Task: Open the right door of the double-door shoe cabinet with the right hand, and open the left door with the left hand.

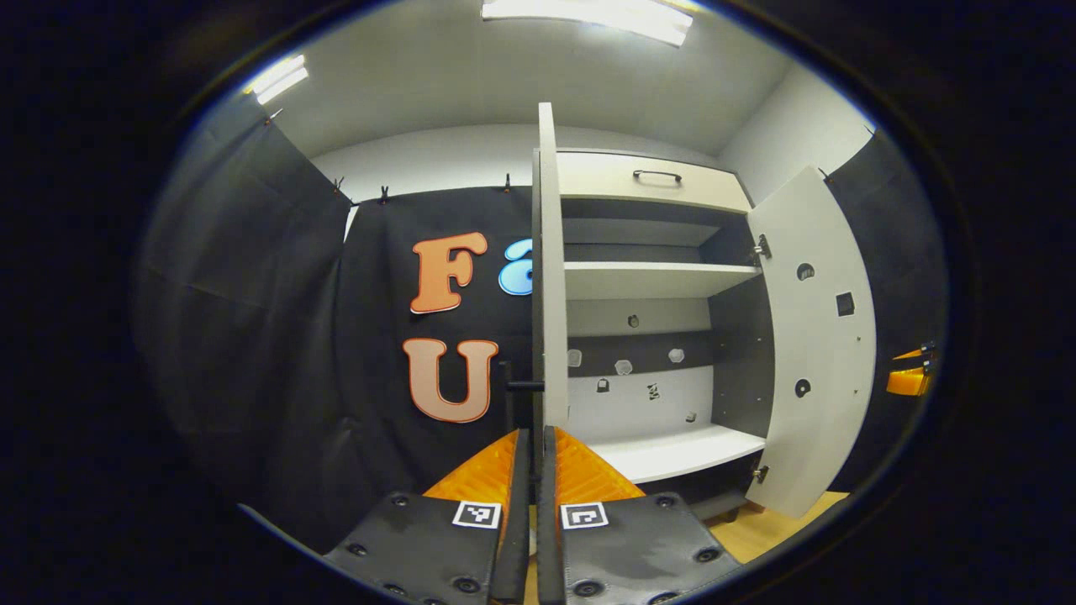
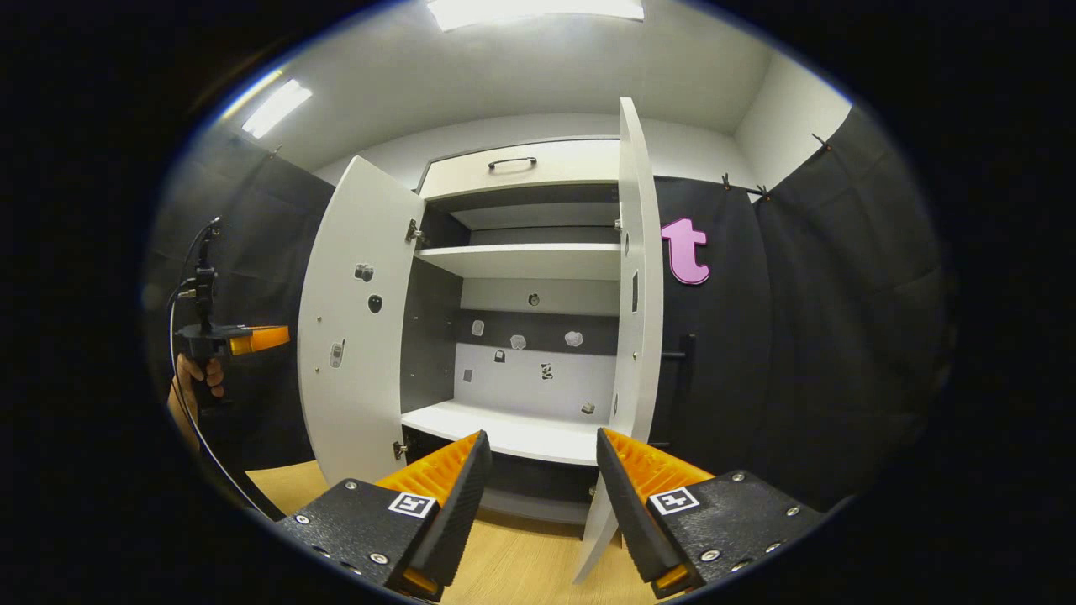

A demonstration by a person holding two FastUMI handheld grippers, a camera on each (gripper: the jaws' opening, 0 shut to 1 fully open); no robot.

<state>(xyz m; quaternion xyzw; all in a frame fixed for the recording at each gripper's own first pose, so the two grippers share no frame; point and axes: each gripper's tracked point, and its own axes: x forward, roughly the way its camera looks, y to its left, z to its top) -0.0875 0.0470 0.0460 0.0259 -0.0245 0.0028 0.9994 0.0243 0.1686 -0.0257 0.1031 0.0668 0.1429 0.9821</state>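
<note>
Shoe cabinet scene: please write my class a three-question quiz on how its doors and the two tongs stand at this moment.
1. True or false: the left door and the right door of the shoe cabinet are both closed.
2. The right tongs are: A) open, holding nothing; B) shut on a door handle; C) shut on a shelf.
3. Fill in: in the right gripper view, the hand holding the left tongs appears to the ____ of the left door.

Key: 1 false; 2 A; 3 left.
</note>
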